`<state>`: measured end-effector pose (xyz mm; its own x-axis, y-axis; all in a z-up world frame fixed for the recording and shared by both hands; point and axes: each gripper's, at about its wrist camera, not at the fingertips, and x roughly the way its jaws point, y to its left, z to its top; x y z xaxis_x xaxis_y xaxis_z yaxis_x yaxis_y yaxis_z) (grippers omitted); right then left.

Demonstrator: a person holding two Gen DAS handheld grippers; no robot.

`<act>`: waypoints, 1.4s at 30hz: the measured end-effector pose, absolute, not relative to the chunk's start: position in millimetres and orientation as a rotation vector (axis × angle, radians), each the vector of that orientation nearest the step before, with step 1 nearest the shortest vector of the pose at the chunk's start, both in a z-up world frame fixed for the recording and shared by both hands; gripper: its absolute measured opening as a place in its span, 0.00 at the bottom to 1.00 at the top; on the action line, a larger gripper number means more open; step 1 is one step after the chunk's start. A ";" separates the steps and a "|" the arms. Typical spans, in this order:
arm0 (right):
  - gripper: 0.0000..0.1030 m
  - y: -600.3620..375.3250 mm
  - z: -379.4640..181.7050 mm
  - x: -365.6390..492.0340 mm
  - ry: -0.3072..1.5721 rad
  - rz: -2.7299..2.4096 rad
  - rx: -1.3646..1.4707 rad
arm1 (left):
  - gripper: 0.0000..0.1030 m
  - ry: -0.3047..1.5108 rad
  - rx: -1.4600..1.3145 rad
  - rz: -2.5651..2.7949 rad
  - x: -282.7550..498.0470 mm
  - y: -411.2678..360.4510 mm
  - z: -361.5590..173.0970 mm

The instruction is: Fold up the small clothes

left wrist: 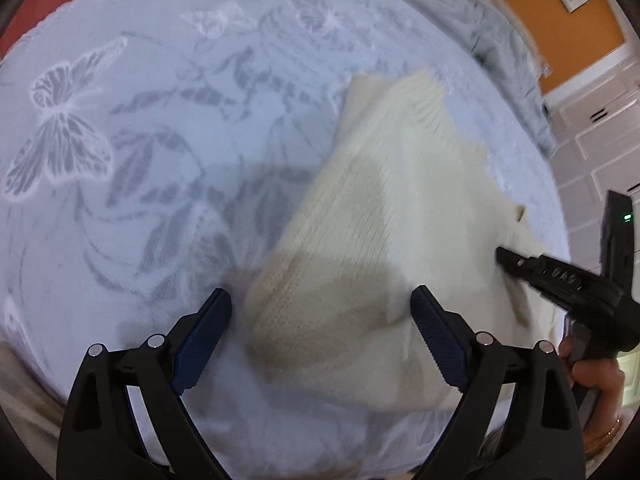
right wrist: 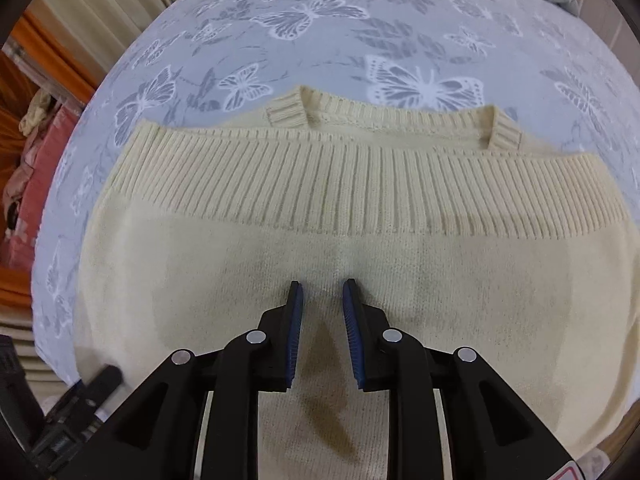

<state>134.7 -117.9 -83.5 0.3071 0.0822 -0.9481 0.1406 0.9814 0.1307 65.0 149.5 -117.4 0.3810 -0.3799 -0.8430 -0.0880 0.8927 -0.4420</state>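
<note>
Left tool [left wrist: 322,304] spread wide over the folded edge of a cream knit sweater [left wrist: 384,208], gripping nothing, right tool [right wrist: 322,286] narrowly apart above the sweater's body, sweater folded on a butterfly-print bed [right wrist: 328,20]

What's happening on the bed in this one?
A person with a gripper in each hand is folding a cream knit sweater on a butterfly-print bedspread. The sweater is folded over, its ribbed hem lying near the collar. The left gripper hangs open over one end of it, gripping nothing. The right gripper sits over the middle, fingers slightly apart, nothing between them.
</note>
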 end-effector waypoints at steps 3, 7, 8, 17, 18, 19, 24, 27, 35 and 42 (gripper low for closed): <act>0.21 -119.2 -84.3 133.9 1.250 -0.036 0.222 | 0.78 1.181 -0.438 -0.205 66.6 141.1 -117.9; 0.21 -119.9 -85.0 133.5 1.246 -0.034 0.219 | 0.57 1.180 -0.483 -0.251 67.1 134.4 -117.3; 0.21 -119.8 -84.6 132.7 1.249 -0.031 0.220 | 0.54 1.182 -0.506 -0.252 67.1 134.6 -118.7; 0.27 -122.5 -74.3 136.2 1.261 -0.027 0.287 | 0.33 1.187 -0.604 -0.288 69.0 142.8 -118.9; 0.32 -121.6 -75.5 137.1 1.262 -0.024 0.290 | 0.33 1.188 -0.602 -0.289 69.2 144.9 -119.1; 0.33 -119.6 -79.4 138.2 1.267 -0.024 0.276 | 0.33 1.188 -0.599 -0.287 69.5 144.4 -118.8; 0.34 -114.7 -78.4 137.5 1.259 -0.024 0.235 | 0.33 1.195 -0.579 -0.286 69.9 149.1 -116.5; 0.36 -123.1 -82.5 137.8 1.255 -0.013 0.300 | 0.33 1.197 -0.583 -0.287 72.0 149.0 -117.3; 0.41 -121.3 -85.9 139.3 1.250 0.019 0.287 | 0.24 1.177 -0.601 -0.302 73.0 148.3 -104.9; 0.42 -148.8 -60.9 117.8 1.179 0.063 0.395 | 0.22 1.070 -0.526 -0.373 69.2 121.0 -42.9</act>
